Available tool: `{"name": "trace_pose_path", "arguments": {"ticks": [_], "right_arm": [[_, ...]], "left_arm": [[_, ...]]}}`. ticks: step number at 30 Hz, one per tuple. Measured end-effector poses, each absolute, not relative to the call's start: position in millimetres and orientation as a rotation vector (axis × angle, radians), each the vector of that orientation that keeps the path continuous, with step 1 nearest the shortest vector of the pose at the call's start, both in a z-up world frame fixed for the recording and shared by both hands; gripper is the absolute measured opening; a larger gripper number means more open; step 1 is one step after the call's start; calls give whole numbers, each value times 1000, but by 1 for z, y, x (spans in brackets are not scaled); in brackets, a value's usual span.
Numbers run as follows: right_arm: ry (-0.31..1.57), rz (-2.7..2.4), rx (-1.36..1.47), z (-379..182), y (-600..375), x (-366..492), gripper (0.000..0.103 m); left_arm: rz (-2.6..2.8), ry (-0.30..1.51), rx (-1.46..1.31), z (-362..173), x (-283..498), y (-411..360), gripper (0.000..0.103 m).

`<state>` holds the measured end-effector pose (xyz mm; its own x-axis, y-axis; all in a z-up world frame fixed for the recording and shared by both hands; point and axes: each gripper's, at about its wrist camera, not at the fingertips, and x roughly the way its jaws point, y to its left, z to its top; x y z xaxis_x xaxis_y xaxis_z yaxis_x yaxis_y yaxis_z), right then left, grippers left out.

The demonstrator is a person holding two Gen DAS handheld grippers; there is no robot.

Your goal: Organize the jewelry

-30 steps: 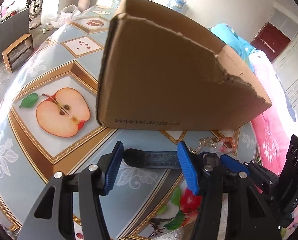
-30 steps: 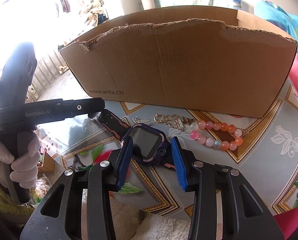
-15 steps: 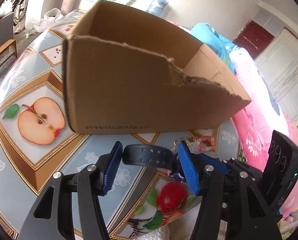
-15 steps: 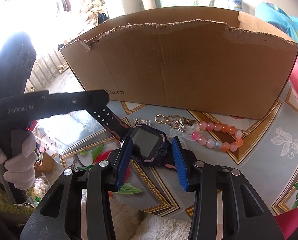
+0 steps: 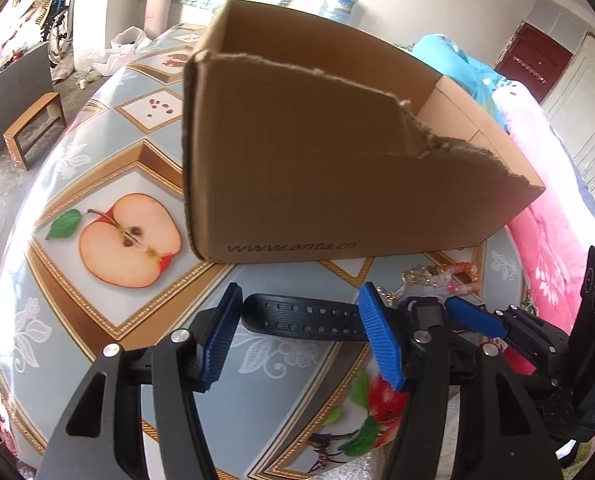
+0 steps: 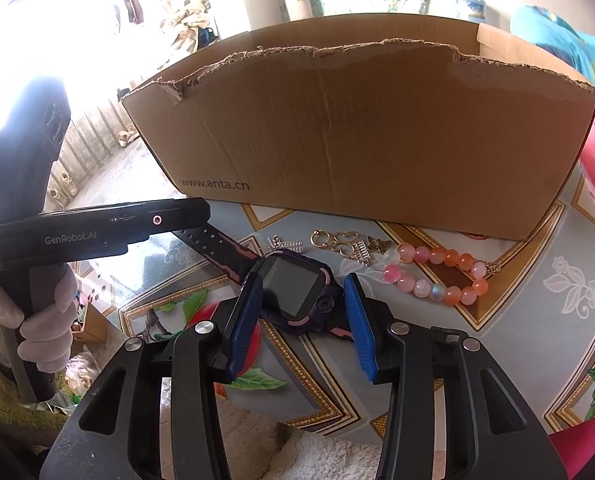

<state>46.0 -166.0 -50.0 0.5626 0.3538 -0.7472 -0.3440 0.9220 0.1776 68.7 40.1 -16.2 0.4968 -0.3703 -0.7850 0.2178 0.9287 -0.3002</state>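
The watch (image 6: 297,292) is seen lying on the worktop (image 5: 109,152) just before the cardboard box (image 6: 377,132), its strap (image 5: 301,316) running crosswise, parallel to the box's near wall. The right claw (image 6: 303,320) is pressed on the watch body from both sides. The left claw (image 5: 299,336) is opening, the strap between its pads, untouched. Open cloth is left clear leftward. Only the right view shows the bead bracelet (image 6: 437,272) and small gold charms (image 6: 345,242) plainly, lying near the box.
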Motion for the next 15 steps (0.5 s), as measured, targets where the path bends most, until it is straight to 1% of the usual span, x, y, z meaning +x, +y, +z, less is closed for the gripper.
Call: {"name": "trace_pose_path", "arguments": {"ticks": [6, 10, 13, 15], "right_arm": [[880, 418, 17, -52, -168, 46, 41], [879, 419, 19, -54, -170, 46, 41], [879, 419, 21, -54, -170, 46, 41], [879, 418, 19, -54, -170, 46, 41]], "left_arm": [[-340, 1011, -169, -21, 74, 42, 60], [-385, 1013, -222, -21, 74, 45, 60], [-412, 1006, -240, -19, 74, 46, 53], [-429, 996, -239, -18, 72, 45, 42]]}}
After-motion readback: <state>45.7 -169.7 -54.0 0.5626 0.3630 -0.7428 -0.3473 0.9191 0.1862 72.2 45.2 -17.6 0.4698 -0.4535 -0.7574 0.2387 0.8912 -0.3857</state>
